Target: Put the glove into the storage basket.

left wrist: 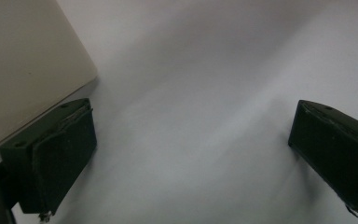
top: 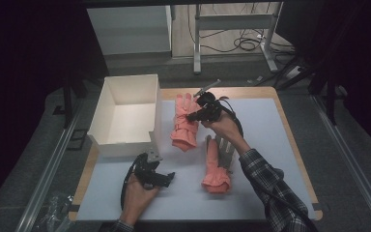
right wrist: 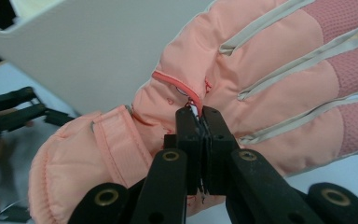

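From above, the right tongs (top: pixel 196 114) pinch a pink glove (top: pixel 183 123) near the counter's (top: pixel 270 130) far edge, beside a white box (top: pixel 125 113). Left gripper view: left tongs (left wrist: pixel 191 154) gape over bare counter. Right gripper view: jaws clamp the glove's back.

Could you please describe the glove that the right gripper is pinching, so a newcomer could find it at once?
Start at the open white box on the table's left. Right beside its right wall lies a pink glove, fingers pointing away from the person. Unlike the other glove, it has the right gripper shut on its back.
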